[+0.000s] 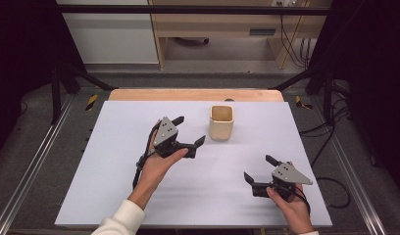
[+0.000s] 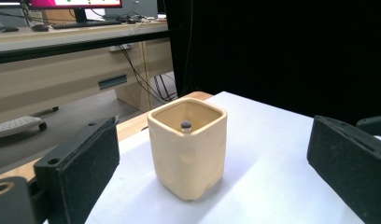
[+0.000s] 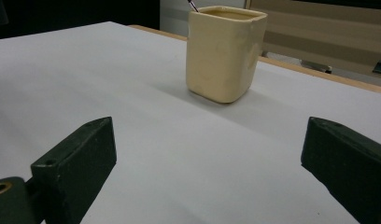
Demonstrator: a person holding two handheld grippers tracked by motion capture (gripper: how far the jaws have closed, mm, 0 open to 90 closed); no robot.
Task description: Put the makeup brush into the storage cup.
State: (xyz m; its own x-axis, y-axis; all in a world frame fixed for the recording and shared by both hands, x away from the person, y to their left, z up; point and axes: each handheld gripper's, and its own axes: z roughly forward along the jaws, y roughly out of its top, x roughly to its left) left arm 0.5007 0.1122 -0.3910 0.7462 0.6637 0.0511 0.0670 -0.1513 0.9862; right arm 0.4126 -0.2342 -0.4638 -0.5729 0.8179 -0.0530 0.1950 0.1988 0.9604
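Looking for writing, I find none I can read on the cup (image 1: 221,122), the grippers or the white sheet (image 1: 114,196); the screen at the top of the left gripper view is too small to make out. The cream square cup stands upright on the sheet toward its far edge, just right of the middle, with a small dark tip showing inside its rim. A strip of wooden table (image 1: 139,94) shows beyond the sheet's far edge. Bare sheet lies all round the cup, widest toward the near edge. My left gripper (image 1: 192,131) sits just left of the cup, not touching it, jaws spread wide and aimed at it, the hand (image 1: 161,164) coming up from the lower left. My right gripper (image 1: 261,169) rests well apart near the right front corner, its jaws also spread and holding nothing, pointing left and away toward the cup.
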